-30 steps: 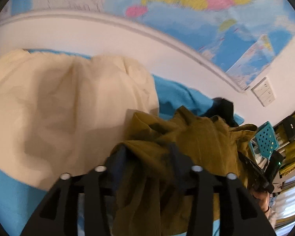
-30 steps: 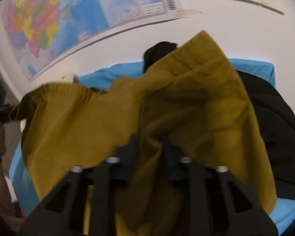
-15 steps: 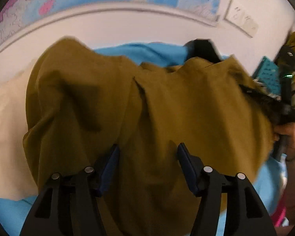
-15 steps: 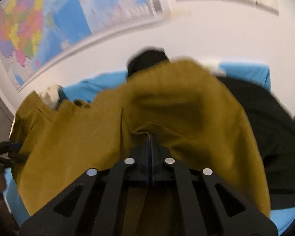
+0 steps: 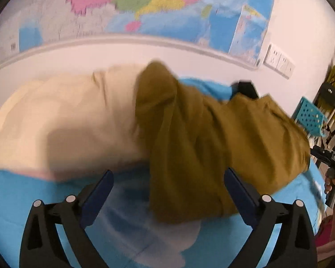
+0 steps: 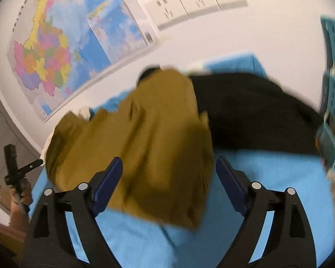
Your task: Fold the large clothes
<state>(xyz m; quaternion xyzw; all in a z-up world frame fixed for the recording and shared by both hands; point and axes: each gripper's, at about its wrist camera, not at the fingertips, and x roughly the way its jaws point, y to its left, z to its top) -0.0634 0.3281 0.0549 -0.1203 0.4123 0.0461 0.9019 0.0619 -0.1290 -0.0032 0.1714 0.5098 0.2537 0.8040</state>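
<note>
Leftmost, a cream cloth (image 5: pixel 62 116) lies on the blue sheet (image 5: pixel 33 196). Beside it, overlapping its edge, the mustard garment (image 5: pixel 207 147) sprawls crumpled on the sheet. The left gripper (image 5: pixel 167 192) has jaws opening, pads clear of the fabric. The right gripper (image 6: pixel 167 178) likewise is opening over the garment, gripping nothing. Further right lies a black garment (image 6: pixel 252 111).

both tongs (image 5: pixel 167 192) opening, olive garment (image 6: pixel 149 145) released
</note>
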